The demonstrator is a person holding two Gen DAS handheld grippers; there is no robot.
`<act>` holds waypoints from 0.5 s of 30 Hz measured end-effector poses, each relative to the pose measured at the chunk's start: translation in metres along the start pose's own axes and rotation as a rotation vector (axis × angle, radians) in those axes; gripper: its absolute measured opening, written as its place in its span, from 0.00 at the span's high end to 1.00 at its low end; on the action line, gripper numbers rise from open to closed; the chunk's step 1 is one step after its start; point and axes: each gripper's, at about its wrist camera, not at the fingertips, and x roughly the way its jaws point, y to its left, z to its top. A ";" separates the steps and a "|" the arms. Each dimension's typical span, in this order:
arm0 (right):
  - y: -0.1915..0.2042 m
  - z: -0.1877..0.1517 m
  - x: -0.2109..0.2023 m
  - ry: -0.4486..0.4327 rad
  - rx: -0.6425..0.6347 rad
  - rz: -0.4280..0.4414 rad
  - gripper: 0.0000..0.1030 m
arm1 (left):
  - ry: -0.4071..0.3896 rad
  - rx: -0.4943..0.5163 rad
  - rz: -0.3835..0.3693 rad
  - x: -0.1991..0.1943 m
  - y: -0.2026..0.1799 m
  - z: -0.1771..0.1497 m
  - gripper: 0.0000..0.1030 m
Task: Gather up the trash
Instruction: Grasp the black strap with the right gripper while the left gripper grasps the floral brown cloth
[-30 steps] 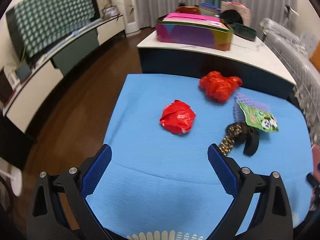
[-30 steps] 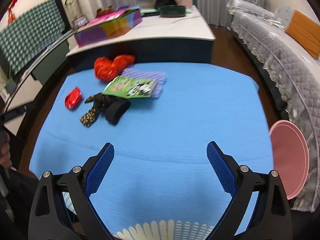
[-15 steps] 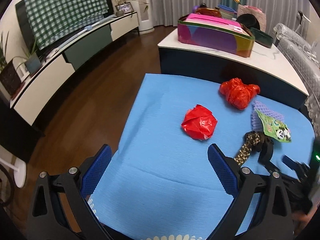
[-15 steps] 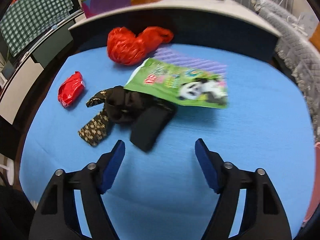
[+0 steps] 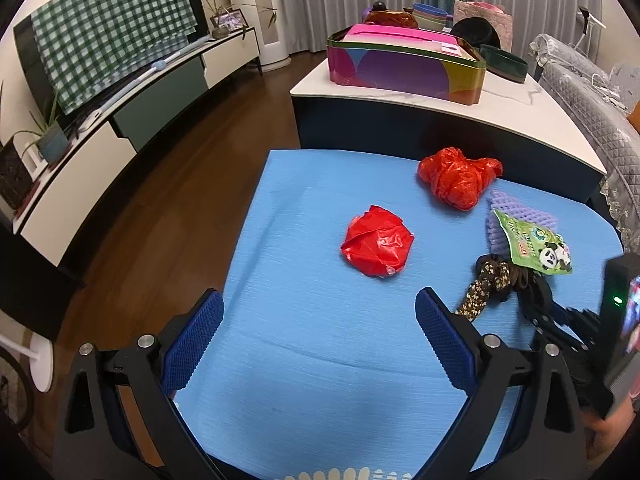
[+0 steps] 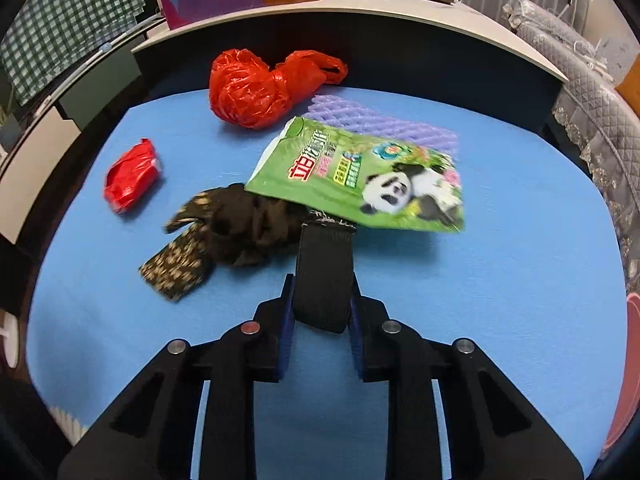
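On the blue table cover (image 6: 500,280) lies a black cloth bundle (image 6: 248,228) with a spotted end and a black strap. My right gripper (image 6: 322,288) is closing, and its pads press the strap from both sides. A green panda packet (image 6: 360,176) rests partly on the bundle and on a purple foam net (image 6: 360,120). Beyond them lie a red plastic bag (image 6: 256,88) and, to the left, a crumpled red wrapper (image 6: 130,176). My left gripper (image 5: 320,300) hangs open over the near part of the cover, with the red wrapper (image 5: 376,246) ahead of it.
A white-topped table carries a colourful box (image 5: 404,68) just behind the blue cover. A quilted sofa (image 6: 592,100) runs along the right, with a pink plate (image 6: 628,380) at the right edge. A low TV cabinet (image 5: 120,128) and wooden floor lie to the left.
My right gripper came forward and down to the black cloth and its jaws closed from wide open onto the strap. It now shows at the right of the left wrist view.
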 end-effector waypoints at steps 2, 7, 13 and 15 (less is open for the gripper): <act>-0.007 -0.006 -0.019 -0.001 -0.011 0.010 0.76 | -0.005 0.007 -0.010 -0.002 -0.005 -0.001 0.09; -0.028 -0.024 -0.071 -0.016 -0.034 0.008 0.76 | 0.000 0.067 -0.047 -0.004 -0.029 -0.007 0.09; -0.077 -0.059 -0.138 -0.041 0.017 -0.046 0.76 | 0.063 0.147 -0.203 0.000 -0.075 -0.014 0.09; -0.100 -0.071 -0.151 -0.065 0.058 -0.072 0.76 | 0.090 0.169 -0.241 0.003 -0.090 -0.013 0.09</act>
